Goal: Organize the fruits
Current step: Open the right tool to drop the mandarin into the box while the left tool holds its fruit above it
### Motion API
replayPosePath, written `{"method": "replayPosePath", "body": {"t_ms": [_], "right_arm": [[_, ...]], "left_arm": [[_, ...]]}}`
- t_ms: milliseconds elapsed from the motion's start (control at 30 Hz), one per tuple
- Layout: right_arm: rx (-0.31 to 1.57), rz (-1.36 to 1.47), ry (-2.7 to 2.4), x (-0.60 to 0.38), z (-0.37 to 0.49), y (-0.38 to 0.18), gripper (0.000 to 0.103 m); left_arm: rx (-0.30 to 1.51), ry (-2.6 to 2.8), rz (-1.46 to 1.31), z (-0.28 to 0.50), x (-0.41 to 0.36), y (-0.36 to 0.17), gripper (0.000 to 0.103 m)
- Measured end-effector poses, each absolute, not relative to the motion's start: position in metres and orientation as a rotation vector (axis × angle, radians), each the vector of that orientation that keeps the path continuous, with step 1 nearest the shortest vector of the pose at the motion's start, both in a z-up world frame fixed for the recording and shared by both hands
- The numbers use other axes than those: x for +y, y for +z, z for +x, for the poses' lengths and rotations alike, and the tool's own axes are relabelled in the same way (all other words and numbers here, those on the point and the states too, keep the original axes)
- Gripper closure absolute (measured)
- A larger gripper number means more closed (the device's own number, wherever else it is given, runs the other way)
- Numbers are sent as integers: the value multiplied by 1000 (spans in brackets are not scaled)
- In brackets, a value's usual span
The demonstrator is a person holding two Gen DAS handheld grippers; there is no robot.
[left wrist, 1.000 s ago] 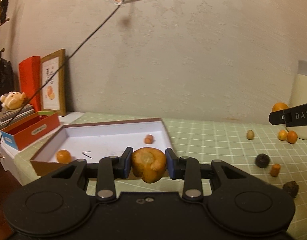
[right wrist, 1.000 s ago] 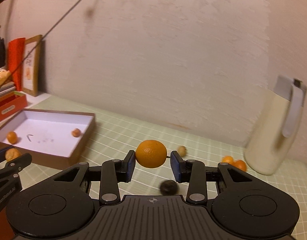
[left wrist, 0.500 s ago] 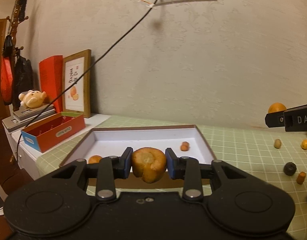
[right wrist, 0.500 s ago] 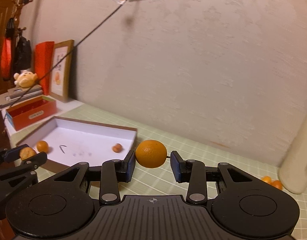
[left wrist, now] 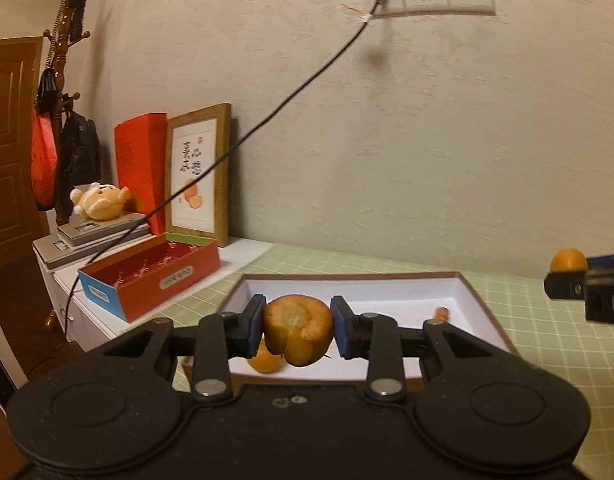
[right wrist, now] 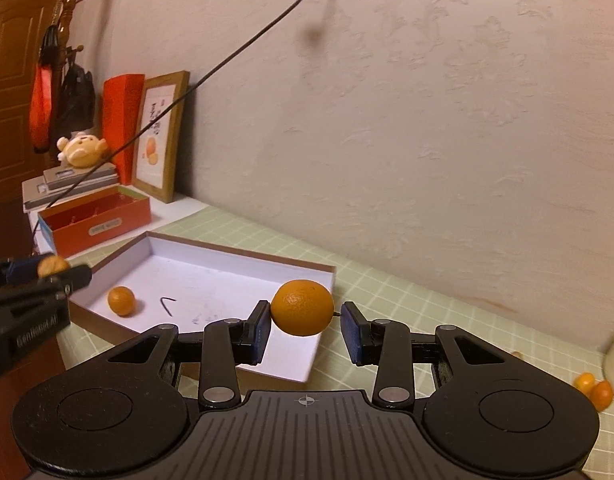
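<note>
My left gripper (left wrist: 298, 330) is shut on a lumpy yellow-brown fruit (left wrist: 297, 328) and holds it above the near edge of a shallow white-lined box (left wrist: 395, 286). A small orange (left wrist: 263, 360) and a small reddish fruit (left wrist: 441, 313) lie in the box. My right gripper (right wrist: 305, 326) is shut on a round orange (right wrist: 303, 306) by its stem ends, above the right side of the box (right wrist: 227, 260). The orange in the box shows there too (right wrist: 121, 300). Each gripper appears at the edge of the other's view.
An open red carton (left wrist: 151, 276) stands left of the box on a white cabinet, with a framed picture (left wrist: 197, 174), red bag and plush toy behind. A black cable (left wrist: 267, 120) hangs from the wall socket. Two small oranges (right wrist: 593, 388) lie by a cream jug at far right.
Both grippers have swung left toward the white box, each still holding its fruit. The box now lies directly under them and the loose fruits at the right have left the left wrist view.
</note>
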State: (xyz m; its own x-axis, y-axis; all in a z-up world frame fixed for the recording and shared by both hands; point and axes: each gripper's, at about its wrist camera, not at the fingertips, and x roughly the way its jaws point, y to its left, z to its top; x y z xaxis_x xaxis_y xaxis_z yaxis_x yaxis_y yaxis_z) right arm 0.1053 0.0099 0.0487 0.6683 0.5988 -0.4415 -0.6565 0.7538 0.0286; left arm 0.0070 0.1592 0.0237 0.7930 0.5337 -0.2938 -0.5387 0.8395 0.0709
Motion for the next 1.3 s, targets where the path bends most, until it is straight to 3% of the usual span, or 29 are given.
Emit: {"method": "replayPosePath", "body": {"t_ms": [1233, 1267, 1300], "right_arm": [[513, -115, 690, 86, 182, 17, 65], [516, -110, 689, 87, 183, 17, 64], [513, -110, 688, 87, 185, 17, 64]], "left_arm": [[358, 630, -70, 78, 249, 8, 77], [359, 628, -74, 79, 250, 8, 76], [361, 635, -73, 81, 250, 7, 56]]}}
